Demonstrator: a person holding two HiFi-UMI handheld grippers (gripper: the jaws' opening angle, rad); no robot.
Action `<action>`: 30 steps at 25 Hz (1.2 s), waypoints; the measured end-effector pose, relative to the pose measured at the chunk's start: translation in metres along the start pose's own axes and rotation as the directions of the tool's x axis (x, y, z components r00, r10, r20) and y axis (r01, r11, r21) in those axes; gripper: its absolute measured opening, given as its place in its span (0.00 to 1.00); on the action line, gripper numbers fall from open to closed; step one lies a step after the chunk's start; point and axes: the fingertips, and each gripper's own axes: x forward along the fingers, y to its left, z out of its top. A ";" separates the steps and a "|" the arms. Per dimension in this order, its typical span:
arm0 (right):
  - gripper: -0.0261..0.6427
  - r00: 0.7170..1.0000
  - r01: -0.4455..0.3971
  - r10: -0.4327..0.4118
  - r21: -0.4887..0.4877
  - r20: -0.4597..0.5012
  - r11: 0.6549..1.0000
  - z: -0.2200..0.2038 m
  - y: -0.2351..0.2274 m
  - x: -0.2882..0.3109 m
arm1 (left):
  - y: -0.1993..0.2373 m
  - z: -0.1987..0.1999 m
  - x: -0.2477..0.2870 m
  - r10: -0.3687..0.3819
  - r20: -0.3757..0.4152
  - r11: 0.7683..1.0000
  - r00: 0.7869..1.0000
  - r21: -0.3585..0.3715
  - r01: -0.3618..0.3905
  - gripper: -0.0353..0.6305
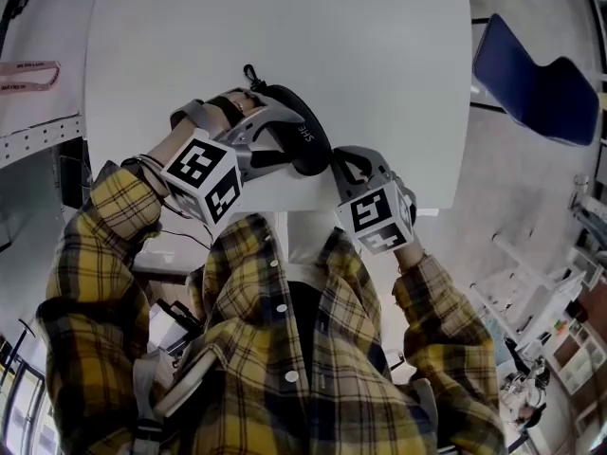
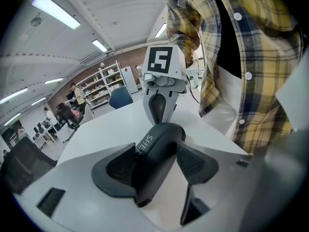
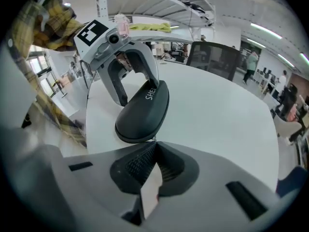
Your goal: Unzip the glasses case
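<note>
The black zip-up glasses case (image 1: 305, 138) lies near the front edge of the white table (image 1: 379, 55), with a small clip loop (image 1: 251, 74) at its far end. My left gripper (image 1: 275, 142) is shut on the case, one pad on each long side (image 2: 154, 161). My right gripper (image 1: 343, 166) meets the case's near end. In the right gripper view its jaws (image 3: 155, 146) are pressed together right at the tip of the case (image 3: 144, 111), on what looks like the small zipper pull. The left gripper (image 3: 133, 79) straddles the case there.
A blue chair (image 1: 536, 83) stands off the table's right side. A pink strap (image 1: 28, 74) lies on a shelf at the left. The person's plaid shirt (image 1: 285, 349) is close against the table's front edge. Office shelves and people show far off in the left gripper view.
</note>
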 end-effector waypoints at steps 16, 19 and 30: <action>0.04 0.989 -0.136 0.144 -0.182 0.035 0.974 0.023 0.022 -0.039 | 0.017 0.028 -0.056 0.193 -0.065 0.836 0.979 -0.511 -0.199 0.44; 0.04 0.988 -0.139 0.148 -0.200 0.033 0.970 0.016 0.047 -0.038 | 0.014 0.025 -0.074 0.312 -0.115 0.598 0.943 -0.748 -0.289 0.44; 0.04 0.958 -0.281 0.285 -0.162 0.002 0.946 0.031 0.121 -0.009 | -0.012 -0.018 -0.065 0.311 -0.328 0.024 0.892 -0.936 -0.352 0.44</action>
